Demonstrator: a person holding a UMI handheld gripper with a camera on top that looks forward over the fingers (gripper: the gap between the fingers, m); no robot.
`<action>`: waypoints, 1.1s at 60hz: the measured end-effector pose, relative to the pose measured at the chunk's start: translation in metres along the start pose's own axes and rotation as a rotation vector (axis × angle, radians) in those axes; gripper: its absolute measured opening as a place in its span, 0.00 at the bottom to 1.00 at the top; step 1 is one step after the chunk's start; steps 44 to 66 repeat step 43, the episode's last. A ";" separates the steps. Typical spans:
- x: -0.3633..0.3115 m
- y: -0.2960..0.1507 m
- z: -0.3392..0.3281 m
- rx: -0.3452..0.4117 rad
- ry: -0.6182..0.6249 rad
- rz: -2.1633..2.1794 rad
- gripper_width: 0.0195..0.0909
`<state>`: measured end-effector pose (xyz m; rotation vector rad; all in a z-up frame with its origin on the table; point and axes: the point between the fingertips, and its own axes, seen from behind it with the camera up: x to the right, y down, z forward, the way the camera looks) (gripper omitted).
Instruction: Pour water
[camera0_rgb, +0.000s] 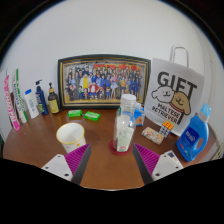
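Item 1: gripper, fingers spread wide apart, nothing clamped; pink pads face inward, low over the near edge of the wooden table.

Item 2: clear plastic bottle, upright on the table just ahead of the fingers, approx. centred in the gap between them but beyond the tips, not touched by either. Contents cannot be made out.

Item 3: pale cup, upright, left of the bottle, just ahead of the left finger, apart from the bottle.

Item 4: framed group photo, standing at the table's back edge against the wall.

Item 5: white gift bag w/ dog drawing, right of the frame, toward the back right.

Item 6: blue spray-type bottle, near the table's right edge, in front of the bag.

Item 7: two green small objects (flat, type unclear), in front of the frame.

Item 8: row of assorted bottles and tubes, along the back left edge.
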<state>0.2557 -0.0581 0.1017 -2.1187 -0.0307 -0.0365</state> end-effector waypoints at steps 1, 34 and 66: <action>-0.004 0.002 -0.009 -0.009 0.000 0.005 0.93; -0.116 0.030 -0.225 -0.075 0.071 0.050 0.93; -0.122 0.043 -0.241 -0.081 0.090 0.014 0.92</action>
